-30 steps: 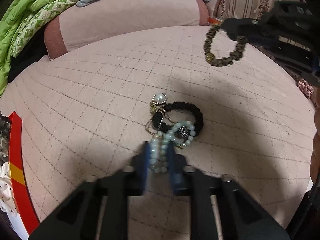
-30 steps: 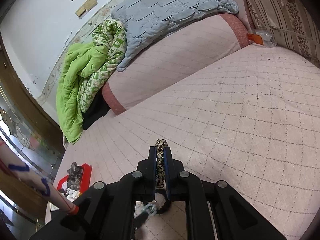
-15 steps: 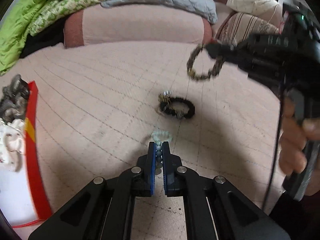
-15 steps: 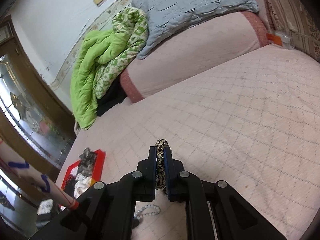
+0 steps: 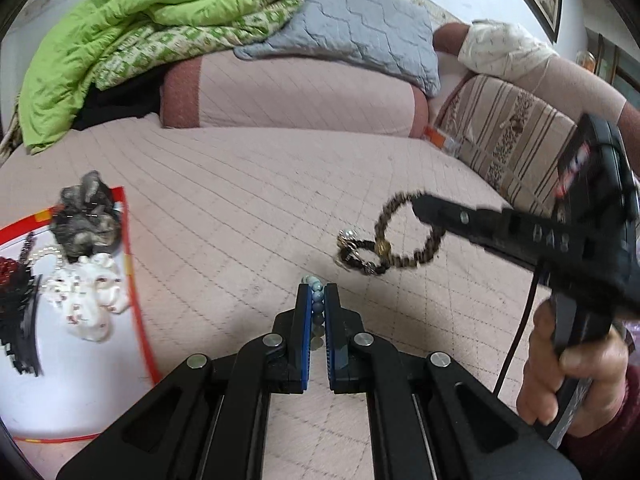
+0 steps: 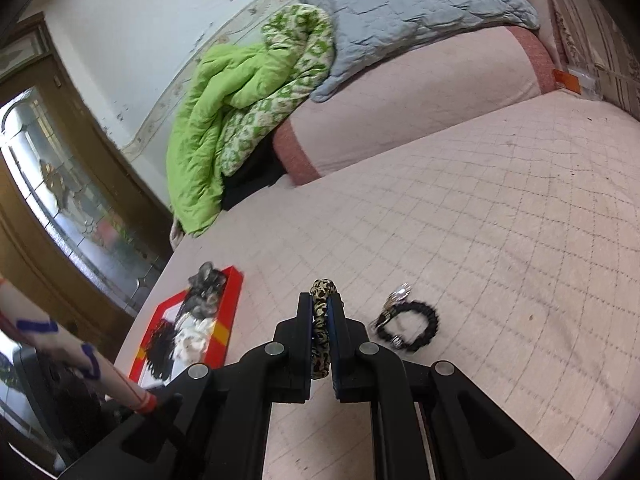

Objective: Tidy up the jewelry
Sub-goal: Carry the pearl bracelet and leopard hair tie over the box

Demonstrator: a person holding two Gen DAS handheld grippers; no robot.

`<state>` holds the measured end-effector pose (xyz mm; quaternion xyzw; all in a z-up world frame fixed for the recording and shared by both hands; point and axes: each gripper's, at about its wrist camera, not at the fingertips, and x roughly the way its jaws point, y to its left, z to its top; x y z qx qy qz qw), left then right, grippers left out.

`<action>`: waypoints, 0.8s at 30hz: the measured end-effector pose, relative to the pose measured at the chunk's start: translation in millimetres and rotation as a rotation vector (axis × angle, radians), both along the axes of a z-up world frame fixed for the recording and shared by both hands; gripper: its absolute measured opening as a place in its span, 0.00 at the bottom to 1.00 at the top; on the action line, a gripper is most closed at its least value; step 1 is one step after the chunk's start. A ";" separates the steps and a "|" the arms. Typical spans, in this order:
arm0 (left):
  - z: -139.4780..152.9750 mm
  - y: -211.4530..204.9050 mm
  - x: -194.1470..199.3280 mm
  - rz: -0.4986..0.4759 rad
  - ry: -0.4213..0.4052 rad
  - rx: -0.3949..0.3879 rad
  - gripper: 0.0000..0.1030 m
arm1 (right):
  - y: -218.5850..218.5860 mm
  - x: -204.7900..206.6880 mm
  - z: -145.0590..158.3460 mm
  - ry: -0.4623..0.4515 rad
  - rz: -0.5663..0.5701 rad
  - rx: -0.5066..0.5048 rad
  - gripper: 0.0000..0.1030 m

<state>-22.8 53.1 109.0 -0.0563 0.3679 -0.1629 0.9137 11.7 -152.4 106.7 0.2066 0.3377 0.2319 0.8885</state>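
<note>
Bed cover (image 5: 248, 184): pink quilted cloth, matt, stitched in a diamond grid. Green quilt (image 6: 216, 92): padded cloth with a slight sheen. Grey pillow (image 5: 360, 28): quilted matt cloth. Left tool (image 5: 317, 300): matt black plastic with blue pads and bright metal screw heads. Pale green bracelet (image 5: 316, 292): smooth, glossy beads. Leopard-print band (image 6: 322, 320): patterned cloth, matt. Black bracelet (image 6: 416, 322): ribbed, dull, with shiny metal charms. Red-rimmed tray (image 6: 230, 308): smooth, glossy, white inside.
</note>
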 end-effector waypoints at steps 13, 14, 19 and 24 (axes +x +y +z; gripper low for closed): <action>20.6 75.9 -38.1 0.141 -0.064 -0.030 0.05 | 76.8 -31.5 9.0 -0.071 0.161 -0.043 0.08; 21.3 82.0 -40.6 0.152 -0.067 -0.030 0.05 | 85.4 -34.4 8.9 -0.079 0.178 -0.051 0.08; 26.8 121.8 -57.6 0.229 -0.083 -0.037 0.05 | 108.9 -42.6 8.2 -0.095 0.227 -0.071 0.08; 28.7 157.3 -73.1 0.293 -0.094 -0.032 0.05 | 124.1 -48.0 5.3 -0.064 0.249 -0.038 0.08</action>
